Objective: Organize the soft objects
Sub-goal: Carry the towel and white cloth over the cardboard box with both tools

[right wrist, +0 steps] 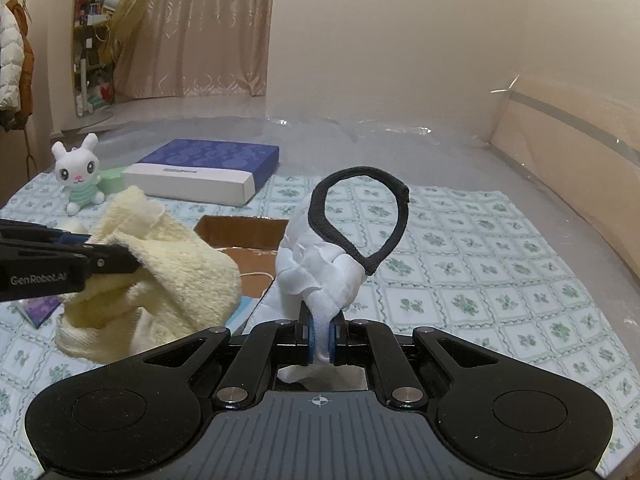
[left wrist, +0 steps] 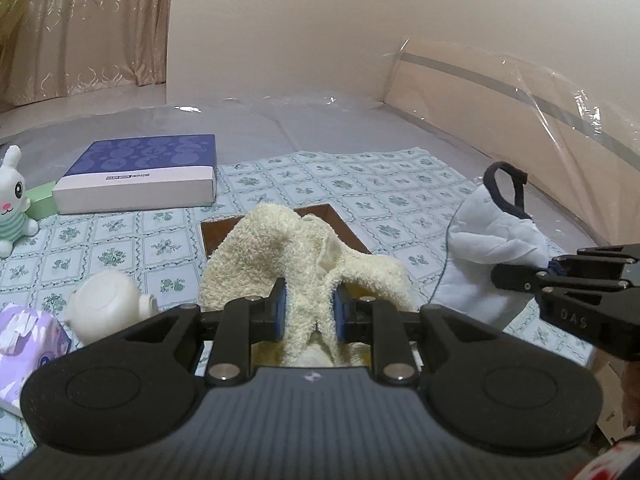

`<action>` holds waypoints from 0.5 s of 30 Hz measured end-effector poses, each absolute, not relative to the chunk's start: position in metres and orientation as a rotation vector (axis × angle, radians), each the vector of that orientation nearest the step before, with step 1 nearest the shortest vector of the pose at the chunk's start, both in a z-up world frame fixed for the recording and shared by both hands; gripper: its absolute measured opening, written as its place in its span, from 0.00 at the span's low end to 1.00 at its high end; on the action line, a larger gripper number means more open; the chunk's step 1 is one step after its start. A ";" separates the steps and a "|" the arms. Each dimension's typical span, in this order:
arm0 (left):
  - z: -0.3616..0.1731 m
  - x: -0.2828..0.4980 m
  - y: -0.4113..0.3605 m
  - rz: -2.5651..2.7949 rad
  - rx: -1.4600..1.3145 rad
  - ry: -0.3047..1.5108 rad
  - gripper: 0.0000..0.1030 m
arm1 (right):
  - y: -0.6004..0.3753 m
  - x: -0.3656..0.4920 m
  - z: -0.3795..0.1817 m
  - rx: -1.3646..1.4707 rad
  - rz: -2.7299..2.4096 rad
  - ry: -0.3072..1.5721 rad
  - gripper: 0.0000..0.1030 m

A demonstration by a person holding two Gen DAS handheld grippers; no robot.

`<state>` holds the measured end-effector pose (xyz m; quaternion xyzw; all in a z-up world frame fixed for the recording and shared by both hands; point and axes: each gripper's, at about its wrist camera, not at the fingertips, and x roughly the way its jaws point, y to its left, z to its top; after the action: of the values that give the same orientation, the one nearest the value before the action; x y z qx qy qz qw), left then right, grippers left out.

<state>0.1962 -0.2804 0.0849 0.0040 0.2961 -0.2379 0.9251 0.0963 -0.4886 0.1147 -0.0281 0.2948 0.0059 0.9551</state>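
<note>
My left gripper is shut on a cream terry towel, which bunches up in front of it over an open brown cardboard box. My right gripper is shut on a white cloth with a black loop strap. In the left wrist view that white cloth hangs at the right, with the right gripper beside it. The right wrist view has the towel at the left, held by the left gripper just left of the box.
A floral blue-green mat covers the surface. At the back left lie a blue and white flat box, a green block and a white rabbit plush. A white round plush and a purple tissue pack sit near left.
</note>
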 end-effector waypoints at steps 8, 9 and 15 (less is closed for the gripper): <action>0.077 0.216 -0.294 -0.456 0.016 0.622 0.19 | -0.493 0.119 0.107 -0.059 0.015 0.615 0.06; 0.076 0.219 -0.295 -0.451 0.017 0.623 0.19 | -0.494 0.120 0.106 -0.060 0.016 0.617 0.06; 0.075 0.230 -0.304 -0.430 0.024 0.622 0.19 | -0.497 0.131 0.098 -0.057 0.026 0.633 0.06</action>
<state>0.2301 -0.3035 0.0746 0.0117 0.3036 -0.2098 0.9293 0.1305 -0.4975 0.0976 -0.0280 0.3111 0.0128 0.9499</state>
